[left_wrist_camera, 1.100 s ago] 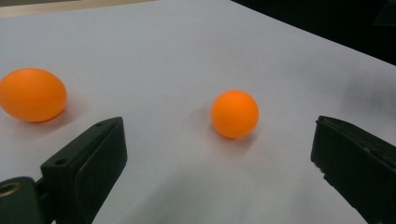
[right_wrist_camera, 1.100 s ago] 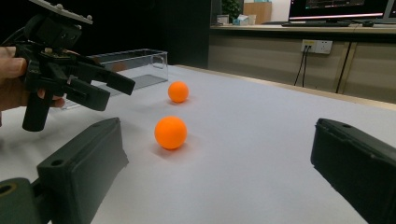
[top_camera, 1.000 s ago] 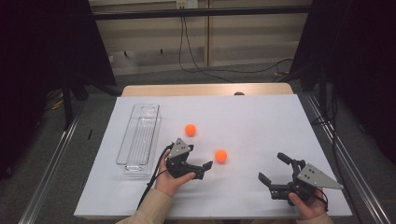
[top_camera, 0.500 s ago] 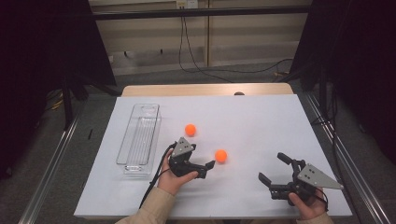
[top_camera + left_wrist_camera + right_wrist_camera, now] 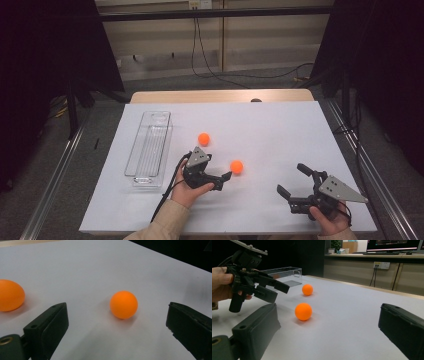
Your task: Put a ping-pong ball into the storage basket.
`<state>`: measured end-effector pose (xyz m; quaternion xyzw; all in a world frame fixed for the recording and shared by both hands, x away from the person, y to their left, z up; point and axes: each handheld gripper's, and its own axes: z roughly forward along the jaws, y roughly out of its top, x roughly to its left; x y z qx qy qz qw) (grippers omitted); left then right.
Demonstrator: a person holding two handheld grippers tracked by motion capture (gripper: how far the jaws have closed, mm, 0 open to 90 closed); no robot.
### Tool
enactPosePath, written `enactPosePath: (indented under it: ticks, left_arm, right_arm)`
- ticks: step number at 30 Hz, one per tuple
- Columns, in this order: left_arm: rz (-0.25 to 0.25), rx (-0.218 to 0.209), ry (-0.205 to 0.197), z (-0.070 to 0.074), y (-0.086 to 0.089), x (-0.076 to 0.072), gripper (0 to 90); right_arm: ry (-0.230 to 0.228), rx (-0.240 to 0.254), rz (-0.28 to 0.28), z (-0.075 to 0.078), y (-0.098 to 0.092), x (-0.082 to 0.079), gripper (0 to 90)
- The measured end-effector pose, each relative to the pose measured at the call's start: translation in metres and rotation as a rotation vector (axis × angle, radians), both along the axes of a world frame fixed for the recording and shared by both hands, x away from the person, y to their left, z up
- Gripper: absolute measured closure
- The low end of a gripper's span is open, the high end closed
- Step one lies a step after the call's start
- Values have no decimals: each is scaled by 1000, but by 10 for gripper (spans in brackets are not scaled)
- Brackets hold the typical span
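A person's left gripper is hovering low over the white table, its black jaws standing wide apart and holding nothing, as it is lining up on the nearer orange ball, which is lying just beyond the jaw tips near the middle of the table. In the left gripper view the same ball is sitting between the two spread jaws but a little ahead of them, untouched, with the second orange ball resting off to one side. That second ball is lying farther back, close to the clear plastic tray at the table's left. The right gripper is waiting near the front right edge, well apart from both balls, its jaws likewise spread wide and empty. The ball is looking like a smooth, hollow table-tennis ball: probably very light, slick and quick to roll on the bare surface, and likely to squirt out if pinched off-centre or dent if squeezed hard. The safest hold is appearing to be across its widest middle, jaws level on opposite sides, closing gently.
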<state>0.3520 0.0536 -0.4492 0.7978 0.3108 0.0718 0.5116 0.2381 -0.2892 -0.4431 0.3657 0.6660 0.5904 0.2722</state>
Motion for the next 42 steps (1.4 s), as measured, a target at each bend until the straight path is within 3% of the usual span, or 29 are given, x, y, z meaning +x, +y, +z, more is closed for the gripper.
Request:
enactPosePath:
  ticks: [42]
  left_arm:
    - [-21,12,6,-1,-15,3,45]
  right_arm:
    - [-5,0,4,0,0,0,23]
